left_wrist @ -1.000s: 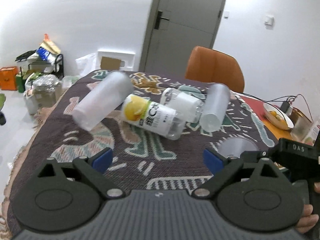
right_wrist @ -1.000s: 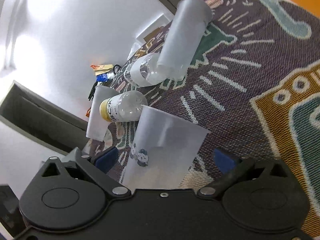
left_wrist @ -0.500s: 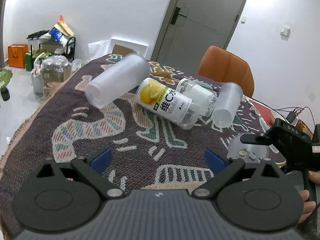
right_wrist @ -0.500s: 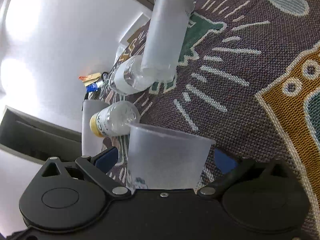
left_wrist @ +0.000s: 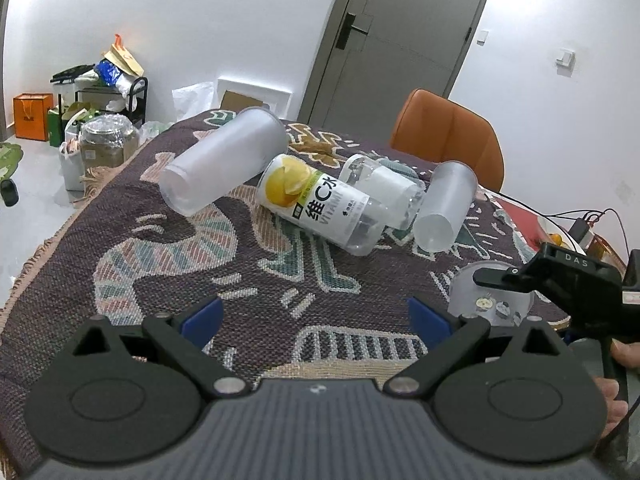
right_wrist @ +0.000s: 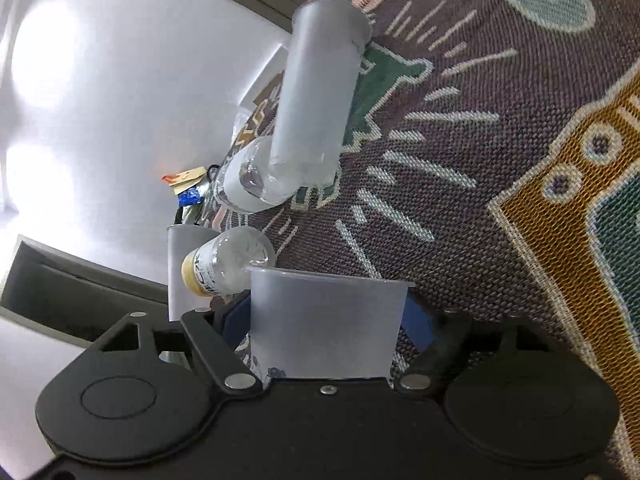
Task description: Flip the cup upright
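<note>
My right gripper (right_wrist: 326, 322) is shut on a short frosted cup with small printed figures (right_wrist: 324, 324), blue pads pressed on both its sides. In the left wrist view this cup (left_wrist: 490, 300) lies low at the right, between the black fingers of the right gripper (left_wrist: 560, 276). My left gripper (left_wrist: 316, 316) is open and empty above the patterned cloth (left_wrist: 260, 280). Two tall frosted cups lie on their sides: a wide one (left_wrist: 224, 166) at the left and a narrow one (left_wrist: 446, 206) at the right, which also shows in the right wrist view (right_wrist: 316, 96).
Two clear bottles lie between the tall cups: one with a yellow lemon label (left_wrist: 320, 204) and one with a white label (left_wrist: 384, 188). An orange chair (left_wrist: 448, 136) stands behind the table. Cables and a bowl (left_wrist: 560, 232) sit at the far right edge.
My right gripper has closed in on the short cup and turned with it, so its rim now faces away from the camera. My left gripper has drawn back and risen a little.
</note>
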`<state>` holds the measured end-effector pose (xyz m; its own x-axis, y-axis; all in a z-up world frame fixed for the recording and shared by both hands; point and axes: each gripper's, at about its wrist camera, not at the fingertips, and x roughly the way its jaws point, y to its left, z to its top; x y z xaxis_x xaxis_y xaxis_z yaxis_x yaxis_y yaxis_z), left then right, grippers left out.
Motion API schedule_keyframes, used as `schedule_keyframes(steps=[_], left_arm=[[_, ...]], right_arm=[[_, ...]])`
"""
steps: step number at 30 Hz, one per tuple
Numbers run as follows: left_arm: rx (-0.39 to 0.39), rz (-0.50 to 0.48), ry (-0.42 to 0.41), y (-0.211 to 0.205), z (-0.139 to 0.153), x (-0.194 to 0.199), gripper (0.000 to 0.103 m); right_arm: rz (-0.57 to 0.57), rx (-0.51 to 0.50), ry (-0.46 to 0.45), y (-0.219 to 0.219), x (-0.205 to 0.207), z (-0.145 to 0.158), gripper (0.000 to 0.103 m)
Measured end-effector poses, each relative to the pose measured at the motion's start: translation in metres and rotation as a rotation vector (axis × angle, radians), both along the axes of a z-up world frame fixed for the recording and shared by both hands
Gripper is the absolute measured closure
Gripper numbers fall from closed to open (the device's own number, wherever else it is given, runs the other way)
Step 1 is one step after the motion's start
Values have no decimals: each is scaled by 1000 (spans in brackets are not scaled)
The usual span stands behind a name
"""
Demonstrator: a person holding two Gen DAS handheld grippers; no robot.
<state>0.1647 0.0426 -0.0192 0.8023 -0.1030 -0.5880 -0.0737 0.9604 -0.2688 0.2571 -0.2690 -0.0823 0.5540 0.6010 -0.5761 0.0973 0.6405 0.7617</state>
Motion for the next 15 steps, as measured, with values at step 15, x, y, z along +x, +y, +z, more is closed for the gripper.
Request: schedule_keyframes(steps=[15], left_arm=[[18, 26, -59, -1, 10, -18, 5]], right_arm=[[31, -268, -397, 16, -40, 76, 29]])
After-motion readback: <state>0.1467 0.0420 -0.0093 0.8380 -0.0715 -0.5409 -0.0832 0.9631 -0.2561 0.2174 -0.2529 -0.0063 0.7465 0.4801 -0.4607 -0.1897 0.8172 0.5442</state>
